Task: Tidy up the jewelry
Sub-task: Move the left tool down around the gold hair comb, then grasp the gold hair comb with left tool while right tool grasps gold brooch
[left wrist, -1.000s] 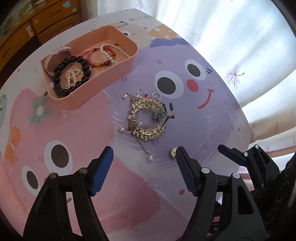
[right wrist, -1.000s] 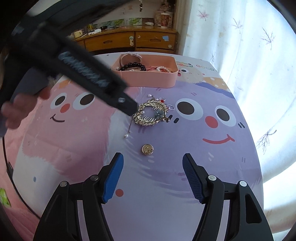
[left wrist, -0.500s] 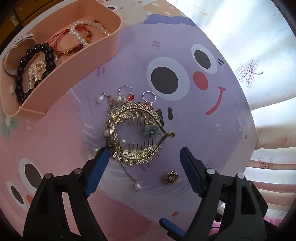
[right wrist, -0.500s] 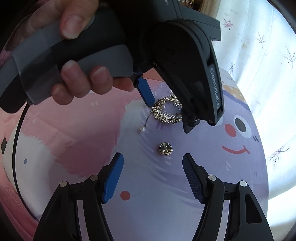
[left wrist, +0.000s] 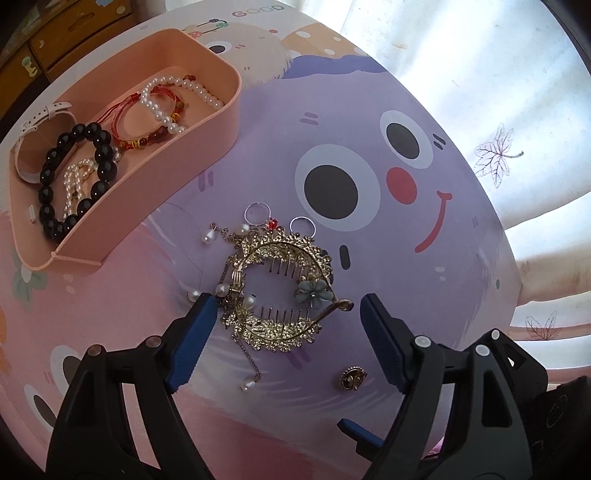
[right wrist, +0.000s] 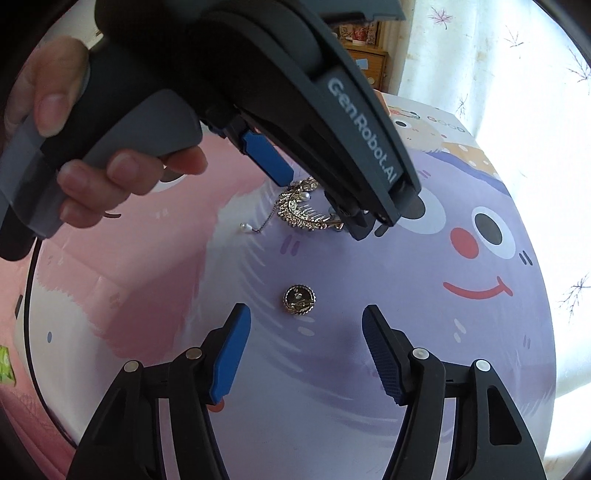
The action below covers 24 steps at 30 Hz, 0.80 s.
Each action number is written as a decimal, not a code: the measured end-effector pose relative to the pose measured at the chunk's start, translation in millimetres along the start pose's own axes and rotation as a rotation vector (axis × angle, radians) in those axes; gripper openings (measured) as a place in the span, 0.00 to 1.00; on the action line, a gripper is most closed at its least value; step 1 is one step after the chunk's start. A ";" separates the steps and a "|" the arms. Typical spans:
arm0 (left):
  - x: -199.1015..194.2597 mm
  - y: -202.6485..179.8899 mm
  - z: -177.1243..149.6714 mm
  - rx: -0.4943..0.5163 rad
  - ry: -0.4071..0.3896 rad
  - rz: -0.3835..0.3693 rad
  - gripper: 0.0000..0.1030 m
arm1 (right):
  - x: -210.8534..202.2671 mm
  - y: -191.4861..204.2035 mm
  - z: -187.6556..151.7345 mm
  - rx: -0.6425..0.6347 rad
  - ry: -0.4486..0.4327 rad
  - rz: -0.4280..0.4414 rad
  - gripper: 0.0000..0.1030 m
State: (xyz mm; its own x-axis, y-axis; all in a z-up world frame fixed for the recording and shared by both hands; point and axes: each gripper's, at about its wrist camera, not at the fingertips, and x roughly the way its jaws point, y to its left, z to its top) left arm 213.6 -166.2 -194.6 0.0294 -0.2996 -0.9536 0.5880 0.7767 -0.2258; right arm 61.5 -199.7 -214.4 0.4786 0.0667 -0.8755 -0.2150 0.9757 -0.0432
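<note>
Left gripper (left wrist: 284,314): fingers spread wide, holding nothing; the blue pads stand on either side of the gold hair comb, the left pad touching or just beside its pearl-studded edge, the right pad a little apart from its curled tip.
Gold hair comb (left wrist: 280,291): lies flat on the cartoon table mat (left wrist: 424,258), two toothed arcs forming a ring, with a pale blue flower (left wrist: 314,291) on its 3 o'clock side and a chain with a pearl drop (left wrist: 248,384) trailing toward 6 o'clock.
Two thin silver rings (left wrist: 258,212): on the mat at 12 o'clock from the comb, just beside its upper edge, with a small red bead between them.
Round gold brooch (right wrist: 299,299): on the purple part of the mat, at 5 o'clock from the comb in the left wrist view, apart from it.
Right gripper (right wrist: 304,332): fingers wide apart and empty, hovering with the brooch just ahead of the gap between the tips, not touching it.
Pink tray (left wrist: 207,147): at 10 o'clock from the comb, near it but apart.
Tray contents: black bead bracelet (left wrist: 74,177), a small pearl strand inside its loop, a red cord bracelet (left wrist: 147,129), a white pearl bracelet (left wrist: 173,99) and a pale watch strap (left wrist: 33,122) at the far end.
Left hand (right wrist: 92,173): in the right wrist view, wrapped round the grey handle of the left gripper at 10 o'clock.
Background: wooden drawers (left wrist: 55,33) at 11 o'clock beyond the table, white leaf-print curtain (left wrist: 480,92) at 2 o'clock.
</note>
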 end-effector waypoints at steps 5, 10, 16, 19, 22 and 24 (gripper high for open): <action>1.7 2.2 0.4 0.038 0.001 0.005 0.76 | 4.2 0.8 0.7 -0.038 0.006 0.016 0.63; 4.4 4.2 -1.6 0.067 -0.014 0.002 0.79 | 7.9 4.1 2.5 -0.044 0.010 0.039 0.63; 5.7 5.1 -1.2 0.080 -0.030 -0.025 0.85 | 14.8 -0.1 5.8 -0.053 0.007 0.048 0.43; 6.6 5.2 -0.5 0.083 -0.034 -0.027 0.86 | 15.3 -0.5 8.1 -0.048 0.003 0.049 0.39; 7.7 8.7 3.8 0.052 -0.023 -0.033 0.86 | 17.8 -4.0 11.4 -0.046 0.003 0.050 0.38; 7.4 12.8 3.1 0.037 -0.017 -0.051 0.86 | 16.2 -2.7 9.3 -0.049 0.001 0.047 0.38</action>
State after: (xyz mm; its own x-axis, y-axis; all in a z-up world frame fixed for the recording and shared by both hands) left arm 223.9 -160.2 -203.9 0.0127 -0.3478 -0.9375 0.6183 0.7396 -0.2660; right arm 77.8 -199.3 -224.1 0.4662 0.1125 -0.8775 -0.2785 0.9601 -0.0249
